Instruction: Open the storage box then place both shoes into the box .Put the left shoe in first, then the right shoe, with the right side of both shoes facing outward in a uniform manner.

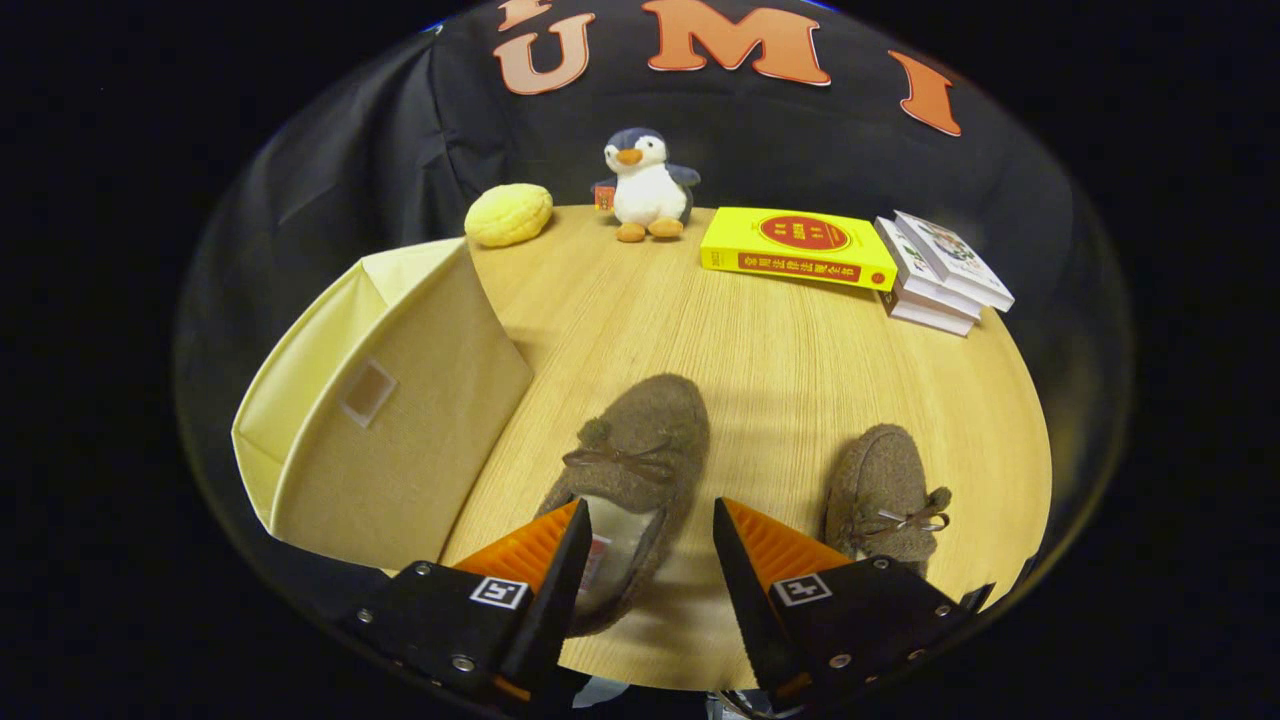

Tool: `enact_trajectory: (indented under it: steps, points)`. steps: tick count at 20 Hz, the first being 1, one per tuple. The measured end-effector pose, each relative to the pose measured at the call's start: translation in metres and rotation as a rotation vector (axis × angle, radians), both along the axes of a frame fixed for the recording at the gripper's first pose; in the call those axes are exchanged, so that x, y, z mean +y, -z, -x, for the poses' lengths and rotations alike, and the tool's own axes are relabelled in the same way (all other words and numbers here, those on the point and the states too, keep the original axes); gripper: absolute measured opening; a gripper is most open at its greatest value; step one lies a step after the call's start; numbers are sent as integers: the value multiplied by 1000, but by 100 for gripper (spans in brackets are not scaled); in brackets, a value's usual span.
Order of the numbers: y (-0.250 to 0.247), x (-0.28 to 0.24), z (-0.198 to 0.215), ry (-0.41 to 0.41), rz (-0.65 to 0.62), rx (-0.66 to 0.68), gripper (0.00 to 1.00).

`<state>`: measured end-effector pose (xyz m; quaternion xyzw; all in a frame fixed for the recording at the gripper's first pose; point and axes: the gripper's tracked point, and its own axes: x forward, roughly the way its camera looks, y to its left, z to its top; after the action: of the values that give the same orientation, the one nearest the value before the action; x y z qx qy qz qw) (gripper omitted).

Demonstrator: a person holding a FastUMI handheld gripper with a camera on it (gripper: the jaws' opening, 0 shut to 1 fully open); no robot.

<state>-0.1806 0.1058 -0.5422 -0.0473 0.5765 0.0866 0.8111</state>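
The gripper (pixel 650 520) hangs wide open above a round wooden table (pixel 780 360), holding nothing; one brown slipper (pixel 640 440) lies between its fingers, another slipper (pixel 885 495) beside the right finger; the cream storage box (pixel 400 400) stands left; a bun (pixel 508 214), penguin toy (pixel 648 185) and books (pixel 800 248) sit beyond.

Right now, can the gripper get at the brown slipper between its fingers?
Probably yes. The gripper is open, and the nearer slipper lies just ahead, its heel opening between the fingers, with nothing in the way. The storage box stands off to one side.
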Motion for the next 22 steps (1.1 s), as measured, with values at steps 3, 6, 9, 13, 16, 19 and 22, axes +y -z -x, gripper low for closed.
enact_trajectory:
  steps: [3,6,9,13,16,19,22]
  points:
    - [20,-7,-3,22,25,3,61]
    - [39,-3,-9,69,-4,9,47]
    - [48,-7,-15,93,31,-17,33]
    - [59,-15,-11,148,66,-35,16]
    - [63,-14,-12,218,48,-28,8]
    - [62,-14,-13,231,48,-22,4]
    - [56,-14,-9,279,41,0,3]
